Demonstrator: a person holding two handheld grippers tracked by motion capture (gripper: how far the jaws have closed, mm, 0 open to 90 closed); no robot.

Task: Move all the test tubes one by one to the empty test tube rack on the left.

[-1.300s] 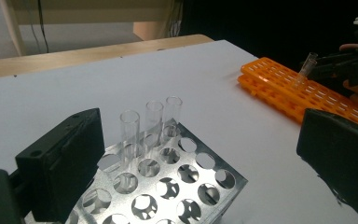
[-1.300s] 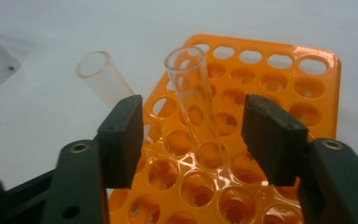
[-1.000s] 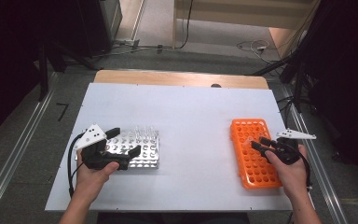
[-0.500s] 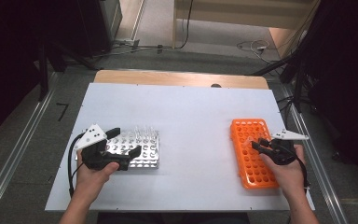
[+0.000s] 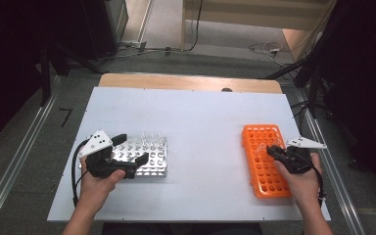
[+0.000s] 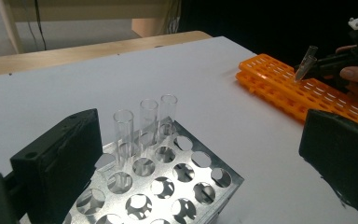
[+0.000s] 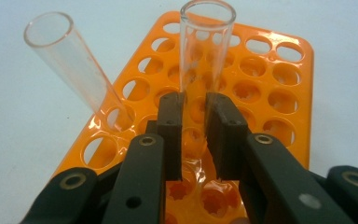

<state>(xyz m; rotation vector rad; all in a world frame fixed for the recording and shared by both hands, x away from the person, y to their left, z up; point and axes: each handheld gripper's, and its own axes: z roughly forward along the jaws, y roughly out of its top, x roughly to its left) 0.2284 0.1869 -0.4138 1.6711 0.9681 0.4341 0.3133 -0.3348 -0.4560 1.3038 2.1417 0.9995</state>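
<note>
My right gripper (image 7: 195, 116) is shut on a clear glass tube (image 7: 205, 51), held upright over the holes of the orange rack (image 7: 279, 98). A second clear tube (image 7: 70, 60) leans in a hole at the rack's left side. From above, this gripper (image 5: 272, 151) hovers over the upper right part of the orange rack (image 5: 262, 176). My left gripper (image 5: 133, 148) is open, its jaws spread on either side of the near left corner of the metal rack (image 5: 152, 156). Three glass tubes (image 6: 144, 126) stand upright in the metal rack (image 6: 168, 186).
Both racks lie on a white table (image 5: 200, 127), with open surface between them. A wooden strip (image 5: 191, 82) runs along the table's far edge. Cables trail across the floor beyond it.
My right gripper has shifted slightly left over the orange rack with the tube in it. The left gripper has stayed put.
</note>
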